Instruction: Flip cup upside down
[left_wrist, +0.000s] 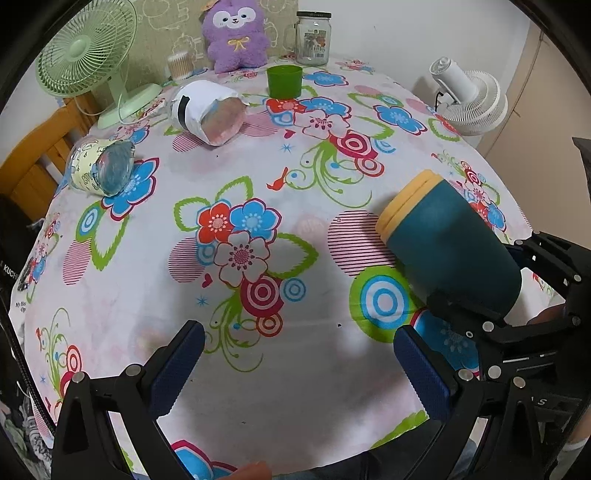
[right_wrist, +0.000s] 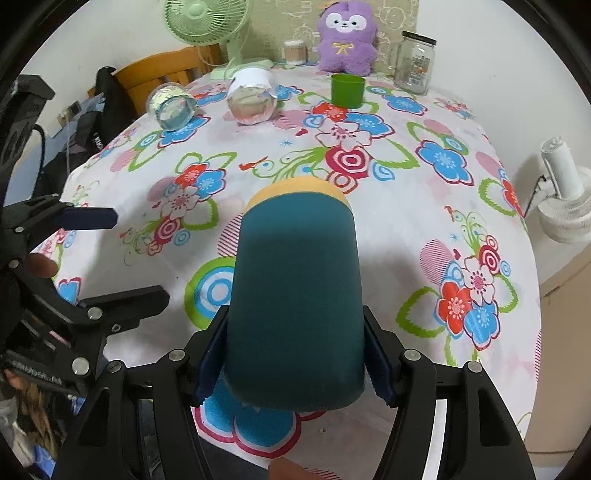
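Here the right claw (right_wrist: 295, 354) was clamped on the teal cup (right_wrist: 295, 295), its two blue pads pressed against the sides near the closed base, while the yellow-rimmed mouth pointed away and a little downward over the flowered bench (right_wrist: 369, 221). From the left wrist view the cup (left_wrist: 450, 251) was tilted and seemed to be lifted off the cloth, though whether the rim just touched it could not be told. The left claw (left_wrist: 299, 369) hung wide and empty, just beside the cup on its left.

The main risk, as I judge it, lay in the grip: the pads held a tapered, smooth wall near the base, so the cup might slide out as the wrist turned further. The rim could also land unevenly on the soft cloth and tip the cup.

Well beyond the cup stood a green cup (right_wrist: 347, 90), with two clear containers (right_wrist: 251, 98) lying on their sides to its left. Behind these were a purple plush (right_wrist: 347, 37), a glass jar (right_wrist: 413, 62) and a green fan (right_wrist: 210, 22). Nothing stood near the cup except the left claw.
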